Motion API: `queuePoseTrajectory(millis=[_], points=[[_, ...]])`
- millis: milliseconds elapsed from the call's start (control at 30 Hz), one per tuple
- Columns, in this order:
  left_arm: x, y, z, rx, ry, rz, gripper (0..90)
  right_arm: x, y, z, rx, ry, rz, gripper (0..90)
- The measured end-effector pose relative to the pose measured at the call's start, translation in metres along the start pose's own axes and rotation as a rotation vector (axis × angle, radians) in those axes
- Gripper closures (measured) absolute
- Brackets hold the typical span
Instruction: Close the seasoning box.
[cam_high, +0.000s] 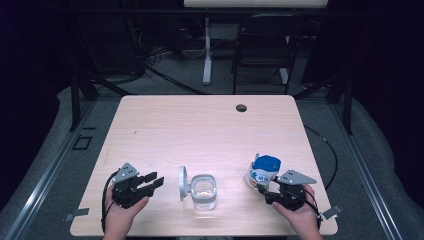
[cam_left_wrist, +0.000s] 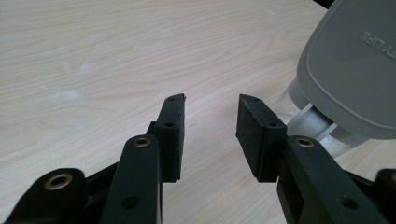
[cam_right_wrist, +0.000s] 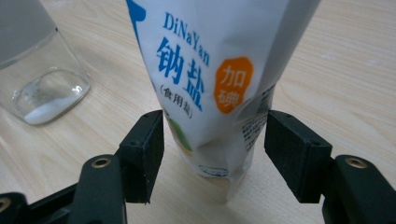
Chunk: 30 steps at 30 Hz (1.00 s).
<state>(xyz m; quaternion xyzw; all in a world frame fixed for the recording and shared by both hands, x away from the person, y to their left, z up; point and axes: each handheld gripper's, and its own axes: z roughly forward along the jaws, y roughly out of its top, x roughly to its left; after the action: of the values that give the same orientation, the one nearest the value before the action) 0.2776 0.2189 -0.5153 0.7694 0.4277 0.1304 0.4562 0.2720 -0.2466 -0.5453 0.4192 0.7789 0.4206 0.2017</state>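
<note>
Your right tongs (cam_right_wrist: 210, 154) stand apart around the foot of the salt bag (cam_right_wrist: 210, 70), a pad on either side and neither pad seems to be pressing yet, though the crumpled foil makes that hard to call. The bag stands upright, long axis vertical, dead ahead of that hand, so the right is the nearer one. Off to its side on the counter (cam_high: 200, 125) sits the glass jar (cam_high: 204, 192), lid (cam_high: 183, 183) swung open. Your left tongs (cam_left_wrist: 210, 135) gape, nothing between them, beside that lid.
</note>
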Motion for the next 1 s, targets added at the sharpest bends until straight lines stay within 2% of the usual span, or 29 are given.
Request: queuePoseTrajectory(millis=[367, 667, 1000], points=[[0.001, 0.000, 0.000, 0.005, 0.004, -0.002, 62.5, -0.003, 0.002, 0.009, -0.024, 0.030, -0.024, 32.5], [0.001, 0.000, 0.000, 0.002, 0.004, -0.004, 62.5, -0.004, 0.002, 0.018, 0.001, 0.034, -0.047, 31.0], [0.002, 0.000, 0.000, 0.001, 0.005, -0.005, 62.5, -0.005, 0.001, 0.027, 0.003, 0.041, -0.038, 31.3]])
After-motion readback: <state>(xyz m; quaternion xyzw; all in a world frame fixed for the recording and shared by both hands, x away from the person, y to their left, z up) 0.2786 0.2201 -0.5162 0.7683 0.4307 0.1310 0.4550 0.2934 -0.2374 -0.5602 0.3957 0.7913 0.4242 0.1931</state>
